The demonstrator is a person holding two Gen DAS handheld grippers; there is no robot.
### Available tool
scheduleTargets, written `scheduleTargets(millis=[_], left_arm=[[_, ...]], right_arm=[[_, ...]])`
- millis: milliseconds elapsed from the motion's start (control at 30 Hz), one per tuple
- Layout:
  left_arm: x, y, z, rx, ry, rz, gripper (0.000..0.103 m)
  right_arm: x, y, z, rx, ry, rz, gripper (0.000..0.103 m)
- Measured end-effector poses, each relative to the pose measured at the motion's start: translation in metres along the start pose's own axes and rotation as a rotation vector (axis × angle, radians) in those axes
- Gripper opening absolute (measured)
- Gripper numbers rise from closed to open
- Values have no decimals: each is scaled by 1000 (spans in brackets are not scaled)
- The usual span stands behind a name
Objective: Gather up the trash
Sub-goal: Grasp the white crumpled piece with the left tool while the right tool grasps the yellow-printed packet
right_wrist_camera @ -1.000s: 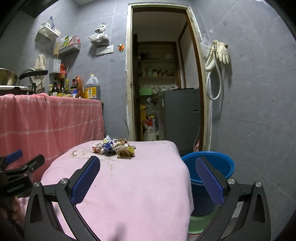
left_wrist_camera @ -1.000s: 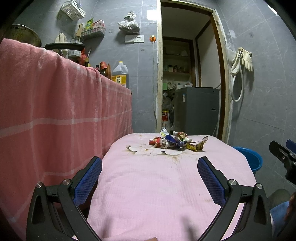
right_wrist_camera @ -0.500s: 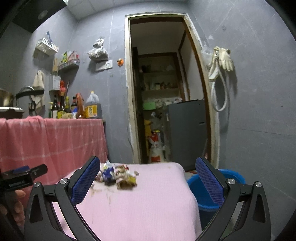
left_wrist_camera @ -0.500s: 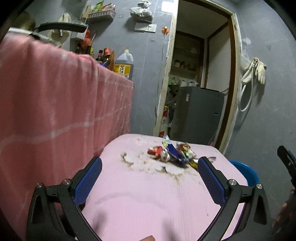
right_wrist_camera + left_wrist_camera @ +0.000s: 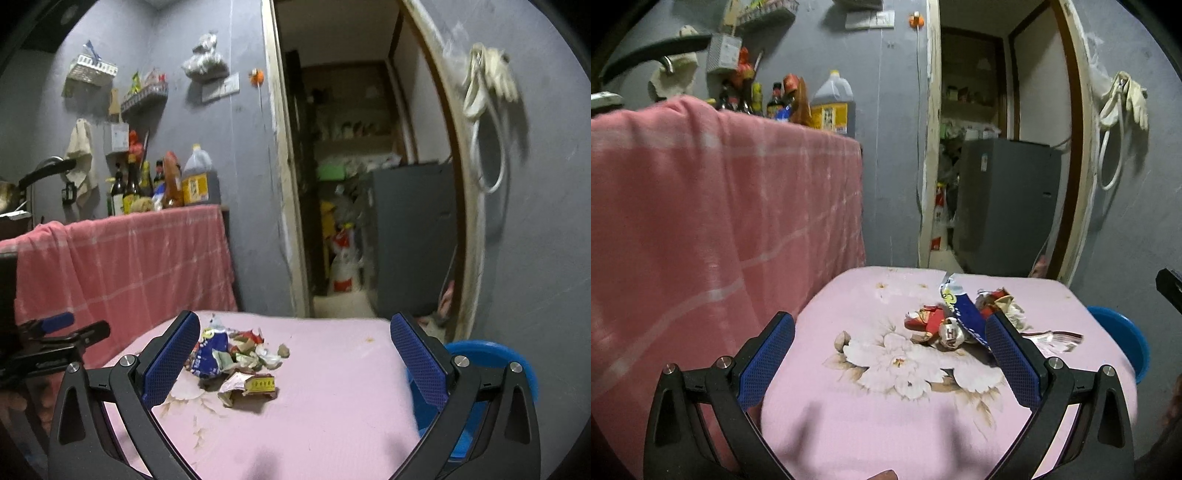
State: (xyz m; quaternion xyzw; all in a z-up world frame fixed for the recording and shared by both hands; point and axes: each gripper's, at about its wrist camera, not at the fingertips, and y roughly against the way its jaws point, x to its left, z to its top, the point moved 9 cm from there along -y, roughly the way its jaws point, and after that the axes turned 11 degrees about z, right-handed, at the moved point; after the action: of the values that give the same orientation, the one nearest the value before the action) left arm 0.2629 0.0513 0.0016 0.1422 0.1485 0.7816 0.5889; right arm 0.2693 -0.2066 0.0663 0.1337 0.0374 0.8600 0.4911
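Both grippers have moved in closer over the last second, and the trash now looms larger in each view. The left gripper [image 5: 890, 354] hangs low over the pink cloth [image 5: 849, 424] with its jaws spread wide and empty; its right pad sits just beside the wrapper pile [image 5: 960, 321]. The right gripper [image 5: 295, 354] is likewise spread wide and holds nothing, its left pad near the same pile [image 5: 236, 358], which lies on the flower print toward the table's far half. Past the table's right edge stands the blue bucket [image 5: 491, 354], the likely place for the trash. Nothing is gripped yet; the reach is nearly done, and closing on a wrapper comes next.
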Motion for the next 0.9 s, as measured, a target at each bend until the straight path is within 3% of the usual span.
scheduleTargets(millis=[200,400,533,733,900], left_arm=[[-9,-30,0,30,-73,-4,101],[-26,-52,-13,58,-152,-65,100],[-39,-67,-25,117,-186,-126,78],[-54,-82,-32,201,-163,-238,42],[-63,-88,-36,256,-142,-320,32]], right_arm=[[-14,-42,-22,142,-49,23,103],[-11,-73,-50,268,-75,74,102],[-9,-89,-66,353,-98,126,91],[4,-105,-82,429,-101,200,82],[14,-116,-95,484,-78,238,76]])
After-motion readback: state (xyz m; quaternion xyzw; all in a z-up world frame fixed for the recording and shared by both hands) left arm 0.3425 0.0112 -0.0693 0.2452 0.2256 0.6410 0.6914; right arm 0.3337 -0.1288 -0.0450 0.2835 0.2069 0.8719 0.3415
